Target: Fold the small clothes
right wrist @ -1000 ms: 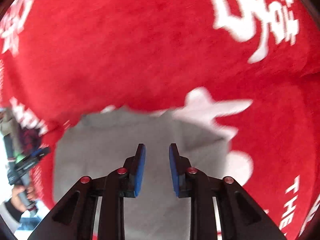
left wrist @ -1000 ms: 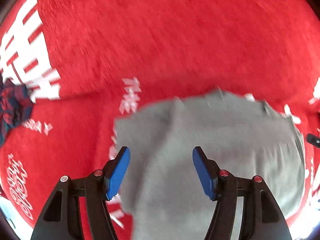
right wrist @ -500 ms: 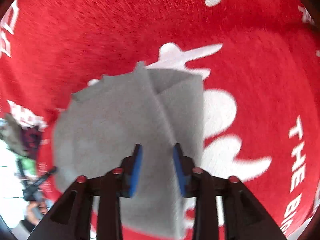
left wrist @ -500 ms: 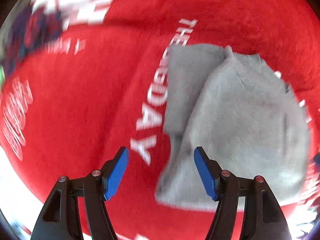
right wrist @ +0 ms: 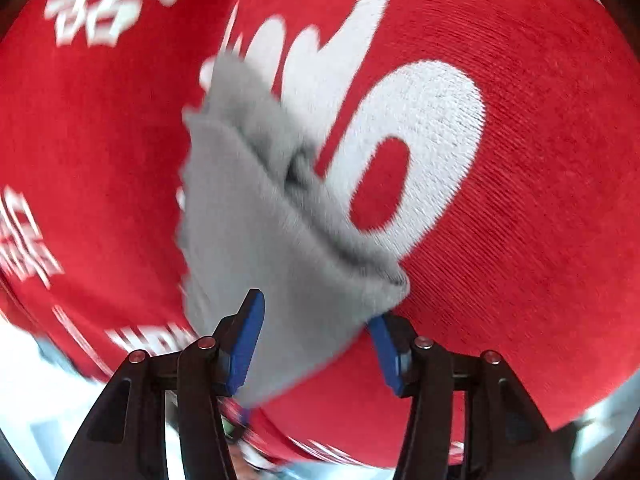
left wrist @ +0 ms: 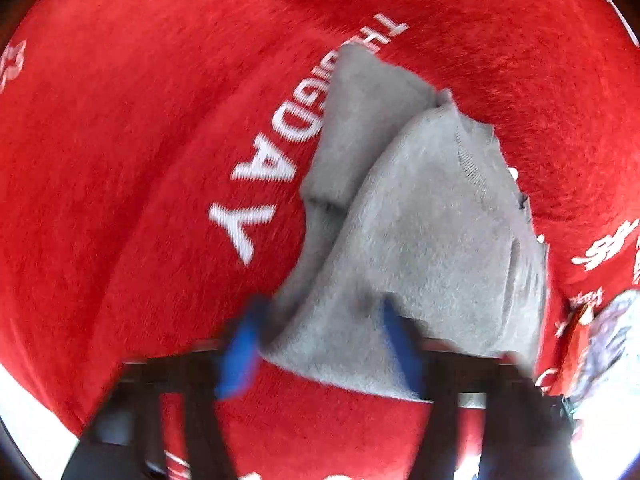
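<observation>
A small grey knit garment (left wrist: 420, 220), folded in layers, lies on a red cloth with white lettering (left wrist: 140, 140). My left gripper (left wrist: 320, 344) is open, its blurred blue pads straddling the garment's near edge. In the right wrist view the same grey garment (right wrist: 256, 216) lies with a bunched fold along its right side. My right gripper (right wrist: 316, 340) is open, its blue pads either side of the garment's near corner.
The red cloth (right wrist: 520, 200) with large white print covers the whole surface. Its near edge drops off to a bright floor (left wrist: 24, 412). Some mixed-colour items (left wrist: 596, 344) lie at the right edge in the left wrist view.
My right gripper has opened wide from nearly shut and moved to the garment's right corner. My left gripper moved onto the garment's near edge. Both views rotated.
</observation>
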A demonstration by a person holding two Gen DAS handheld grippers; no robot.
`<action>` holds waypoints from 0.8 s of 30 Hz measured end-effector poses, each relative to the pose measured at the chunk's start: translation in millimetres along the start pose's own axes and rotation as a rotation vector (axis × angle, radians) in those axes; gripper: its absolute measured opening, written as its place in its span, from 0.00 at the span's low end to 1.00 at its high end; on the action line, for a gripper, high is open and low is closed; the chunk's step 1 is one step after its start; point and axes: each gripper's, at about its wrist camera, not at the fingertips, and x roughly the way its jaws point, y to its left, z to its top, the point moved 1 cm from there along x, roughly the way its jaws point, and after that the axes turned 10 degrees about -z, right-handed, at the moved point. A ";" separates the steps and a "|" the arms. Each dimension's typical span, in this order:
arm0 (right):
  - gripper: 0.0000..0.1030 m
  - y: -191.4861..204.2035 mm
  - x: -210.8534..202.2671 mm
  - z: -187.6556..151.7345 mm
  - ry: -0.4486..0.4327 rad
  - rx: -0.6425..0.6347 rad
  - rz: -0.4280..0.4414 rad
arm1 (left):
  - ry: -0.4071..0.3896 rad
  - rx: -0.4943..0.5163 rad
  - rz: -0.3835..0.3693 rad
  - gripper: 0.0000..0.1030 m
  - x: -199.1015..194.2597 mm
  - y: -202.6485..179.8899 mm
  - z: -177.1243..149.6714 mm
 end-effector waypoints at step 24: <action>0.39 128.2 7.1 -72.0 -0.030 -0.614 -0.363 | 0.002 0.320 0.142 0.09 -50.6 0.4 -19.9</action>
